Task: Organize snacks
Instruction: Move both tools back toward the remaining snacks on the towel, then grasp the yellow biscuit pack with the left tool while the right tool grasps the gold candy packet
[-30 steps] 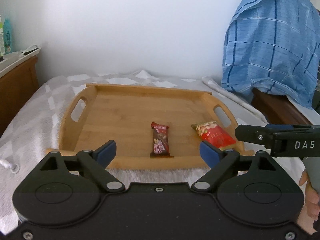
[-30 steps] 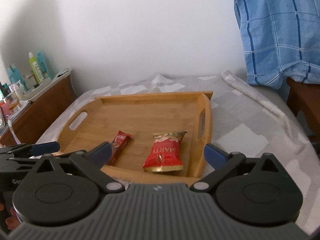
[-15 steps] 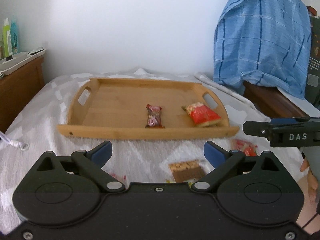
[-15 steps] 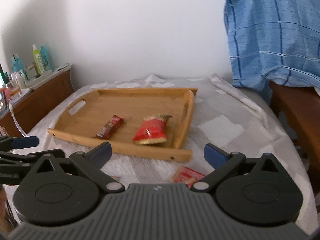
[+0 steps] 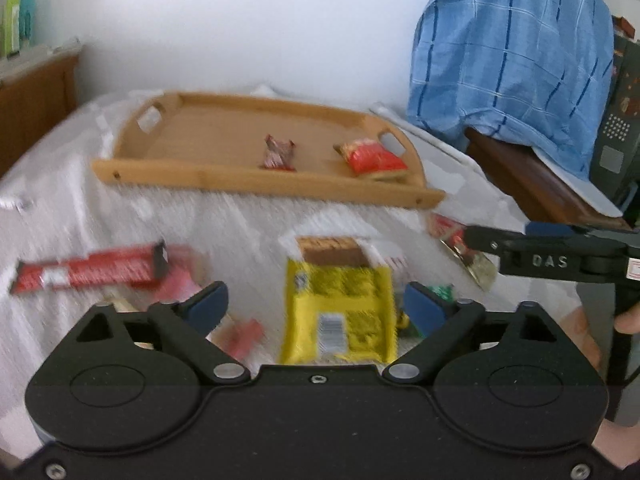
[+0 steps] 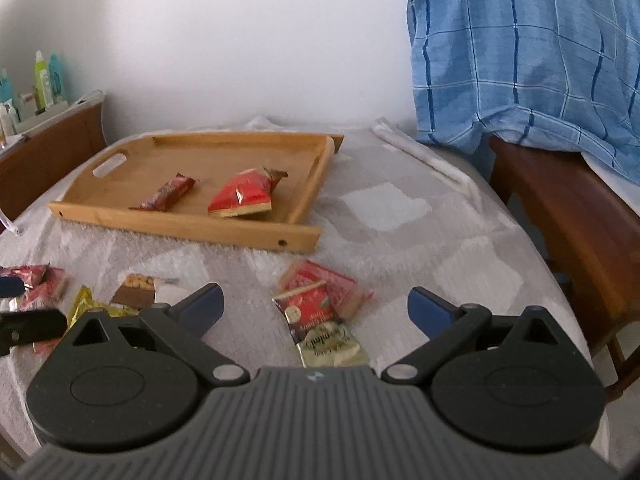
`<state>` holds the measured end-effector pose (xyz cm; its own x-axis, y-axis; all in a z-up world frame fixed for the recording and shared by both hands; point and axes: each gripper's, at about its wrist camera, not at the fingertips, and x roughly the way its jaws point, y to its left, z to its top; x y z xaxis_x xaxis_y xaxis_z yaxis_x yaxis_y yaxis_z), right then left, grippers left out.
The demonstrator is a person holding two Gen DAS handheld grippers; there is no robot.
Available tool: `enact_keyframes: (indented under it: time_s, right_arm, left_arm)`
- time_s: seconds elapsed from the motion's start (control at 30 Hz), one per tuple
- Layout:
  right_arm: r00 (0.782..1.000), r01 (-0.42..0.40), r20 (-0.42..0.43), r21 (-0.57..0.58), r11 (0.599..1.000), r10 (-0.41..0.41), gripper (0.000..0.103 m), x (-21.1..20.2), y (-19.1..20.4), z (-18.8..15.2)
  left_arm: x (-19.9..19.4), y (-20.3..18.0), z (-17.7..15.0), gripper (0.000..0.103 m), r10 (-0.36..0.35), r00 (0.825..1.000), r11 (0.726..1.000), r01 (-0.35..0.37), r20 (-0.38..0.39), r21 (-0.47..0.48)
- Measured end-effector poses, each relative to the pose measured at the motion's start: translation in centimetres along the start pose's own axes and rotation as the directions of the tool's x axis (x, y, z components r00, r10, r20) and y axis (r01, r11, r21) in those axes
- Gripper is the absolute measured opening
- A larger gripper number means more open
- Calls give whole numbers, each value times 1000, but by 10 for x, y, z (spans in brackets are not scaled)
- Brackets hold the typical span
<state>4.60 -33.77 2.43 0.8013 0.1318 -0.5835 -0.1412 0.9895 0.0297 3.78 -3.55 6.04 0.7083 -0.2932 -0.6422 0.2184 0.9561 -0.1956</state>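
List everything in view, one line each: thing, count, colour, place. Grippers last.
wooden tray: one, light wood, far side of the cloth.
small bar: one, dark red, in the tray.
red packet: one, red, in the tray, right of the bar.
yellow pack: one, yellow, on the cloth, ahead of the left gripper.
long red bar: one, red, on the cloth, left.
red sachets: two overlapping, on the cloth.
blue checked cloth: one, draped at right.
left gripper: black, open.
right gripper: grey, open.
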Motion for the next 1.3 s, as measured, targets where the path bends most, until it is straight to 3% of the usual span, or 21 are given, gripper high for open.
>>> enact_keyframes:
  time_s: [0.17, 0.33, 0.47, 0.73, 0.83, 1.0, 1.13, 1.17, 1.23, 1.3]
  right_arm:
    - [1000, -7, -11, -38, 999, 6, 98, 5, 8, -4]
    - [999, 0, -44, -9, 1000, 0, 92, 16, 6, -5]
    - [998, 8, -64, -2, 1000, -8, 89, 22, 7, -7]
    - [997, 3, -75, -24, 1000, -5, 88, 28, 14, -11]
    - [996, 40, -83, -14, 999, -41, 87, 32, 11, -9]
    - [990, 53, -133, 3, 999, -52, 78, 41, 7, -8]
    - [988, 55, -140, -19, 998, -57, 76, 41, 10, -10]
    - [988, 53, -142, -14, 999, -54, 75, 41, 9, -10]
    - [989, 48, -143, -6, 999, -49, 69, 40, 8, -10]
    - [990, 45, -136, 9, 999, -43, 52, 38, 6, -10]
  left_arm:
    - [5, -9, -8, 77, 9, 1000, 1000, -9, -16, 21]
    - [10, -17, -11, 75, 20, 1000, 999, -19, -19, 39]
    - [16, -18, -13, 67, 36, 999, 999, -35, -35, 36]
    - [27, -25, -17, 67, 56, 997, 997, -53, -53, 56]
    - [32, -25, -16, 67, 61, 995, 997, -57, -74, 52]
    - [37, -25, -18, 67, 76, 994, 996, -72, -85, 50]
    - [39, -28, -18, 67, 93, 992, 994, -88, -85, 63]
    - [38, -28, -18, 63, 92, 992, 994, -87, -85, 63]
    - [37, -28, -17, 54, 85, 993, 995, -79, -85, 67]
    - [35, -29, -16, 52, 88, 993, 994, -82, -83, 73]
